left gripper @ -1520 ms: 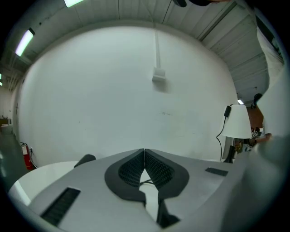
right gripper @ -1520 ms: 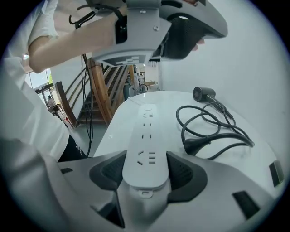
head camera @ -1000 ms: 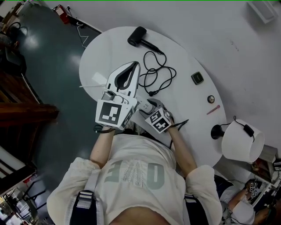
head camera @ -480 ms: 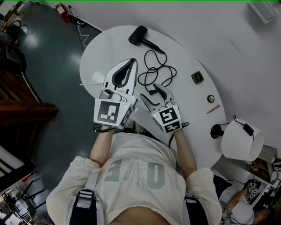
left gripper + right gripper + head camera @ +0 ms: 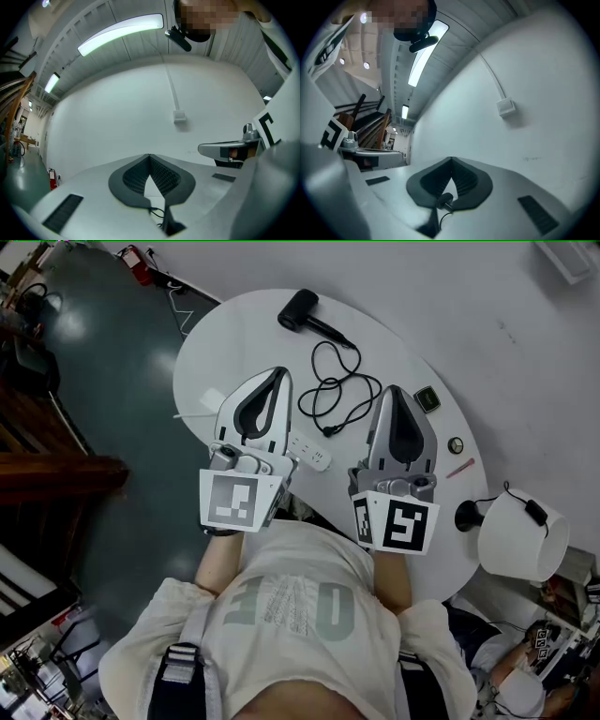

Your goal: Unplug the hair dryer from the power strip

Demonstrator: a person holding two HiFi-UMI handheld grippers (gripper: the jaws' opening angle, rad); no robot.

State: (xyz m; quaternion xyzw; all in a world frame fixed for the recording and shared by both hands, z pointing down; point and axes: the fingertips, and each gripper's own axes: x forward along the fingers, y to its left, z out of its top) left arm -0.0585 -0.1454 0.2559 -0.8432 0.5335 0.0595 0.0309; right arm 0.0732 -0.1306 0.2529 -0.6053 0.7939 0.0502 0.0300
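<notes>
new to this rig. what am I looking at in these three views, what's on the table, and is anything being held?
There is no robot here: a person holds a two-jaw gripper in each hand. The top-down picture comes from a camera on the person's head. The other two come from cameras riding on each gripper, looking along its jaws.

In the head view the left gripper and right gripper are held up over a white oval table. Both have their jaws together and hold nothing.

On the table lie a black hair dryer, its looped cord and a white power strip. The plug lies loose beside the strip, not in it. A white-shaded lamp stands at the right edge.
</notes>
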